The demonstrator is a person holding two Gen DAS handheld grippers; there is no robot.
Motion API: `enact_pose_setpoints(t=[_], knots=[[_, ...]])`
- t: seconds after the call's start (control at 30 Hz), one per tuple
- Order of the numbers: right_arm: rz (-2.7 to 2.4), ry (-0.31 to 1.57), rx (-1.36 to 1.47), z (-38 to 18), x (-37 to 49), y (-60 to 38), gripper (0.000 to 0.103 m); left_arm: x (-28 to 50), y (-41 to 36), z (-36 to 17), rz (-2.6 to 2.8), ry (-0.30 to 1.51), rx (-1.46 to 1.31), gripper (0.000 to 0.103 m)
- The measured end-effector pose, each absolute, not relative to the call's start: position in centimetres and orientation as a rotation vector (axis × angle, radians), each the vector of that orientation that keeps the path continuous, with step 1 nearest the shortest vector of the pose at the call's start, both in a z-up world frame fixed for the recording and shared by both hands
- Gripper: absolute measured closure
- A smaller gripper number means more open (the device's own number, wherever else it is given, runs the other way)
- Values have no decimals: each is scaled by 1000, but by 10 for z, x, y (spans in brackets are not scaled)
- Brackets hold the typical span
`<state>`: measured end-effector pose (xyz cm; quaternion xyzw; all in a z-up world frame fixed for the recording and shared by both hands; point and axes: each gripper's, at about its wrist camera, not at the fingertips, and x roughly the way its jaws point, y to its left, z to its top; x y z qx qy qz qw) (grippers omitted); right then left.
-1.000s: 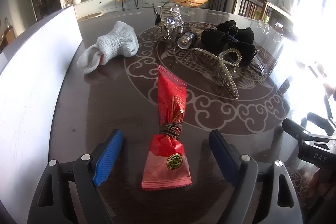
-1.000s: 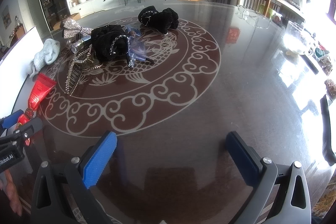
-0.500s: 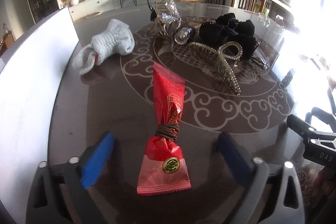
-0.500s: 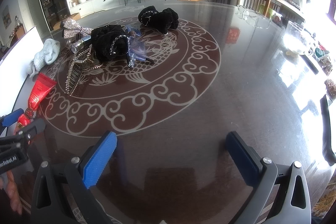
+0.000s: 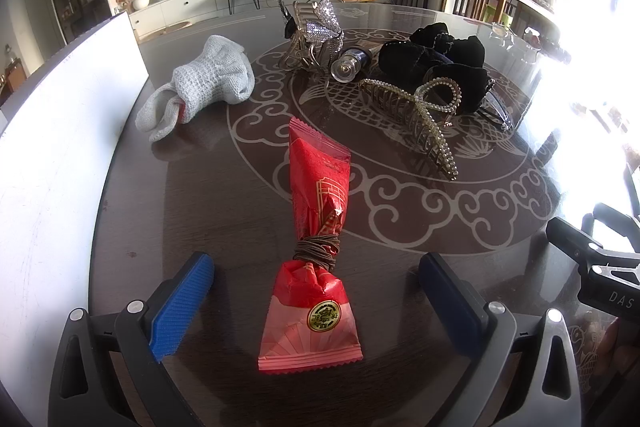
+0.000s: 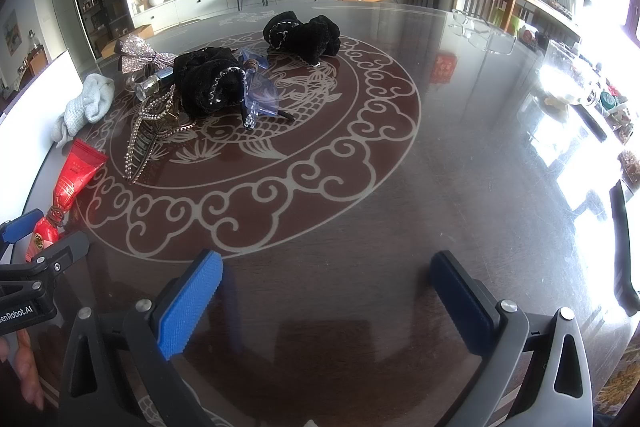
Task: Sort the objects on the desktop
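Note:
A red snack packet [image 5: 316,267], cinched by a brown hair tie [image 5: 318,247], lies flat on the dark patterned table [image 5: 224,211]. My left gripper [image 5: 316,263] is open, its blue pads wide on either side of the packet and clear of it. The packet [image 6: 76,175] also shows at the left edge of the right wrist view, beside the left gripper's blue pad [image 6: 20,229]. My right gripper [image 6: 328,267] is open over bare table with nothing between its fingers.
A grey knit sock [image 5: 208,83], silver bow clip [image 5: 320,27], small bottle [image 5: 348,67], black scrunchies [image 5: 432,67] and a pearl claw clip [image 5: 424,119] lie beyond the packet. A white panel [image 5: 60,147] borders the left. A clear blue clip [image 6: 256,95] rests by the scrunchies.
The left gripper's jaws have spread wider around the red packet, which stays lying on the table. The right gripper has not moved.

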<state>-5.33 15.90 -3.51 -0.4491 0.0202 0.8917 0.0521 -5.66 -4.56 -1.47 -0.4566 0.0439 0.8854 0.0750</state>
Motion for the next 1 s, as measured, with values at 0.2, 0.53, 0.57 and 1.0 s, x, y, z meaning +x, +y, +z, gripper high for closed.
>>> enact_pose_setpoints(t=[0.2, 0.53, 0.57, 1.0], knots=[[2712, 61, -1366, -35, -53, 159, 0, -57, -46, -15, 2656, 132, -1370, 0], [2712, 61, -1366, -35, -53, 159, 0, -57, -46, -15, 2656, 131, -1370, 0], [2712, 61, -1366, -35, -53, 159, 0, -56, -46, -15, 2659, 130, -1371, 0], [2913, 330, -1519, -23, -73, 125, 0, -47, -59, -5, 2642, 63, -1303, 78]])
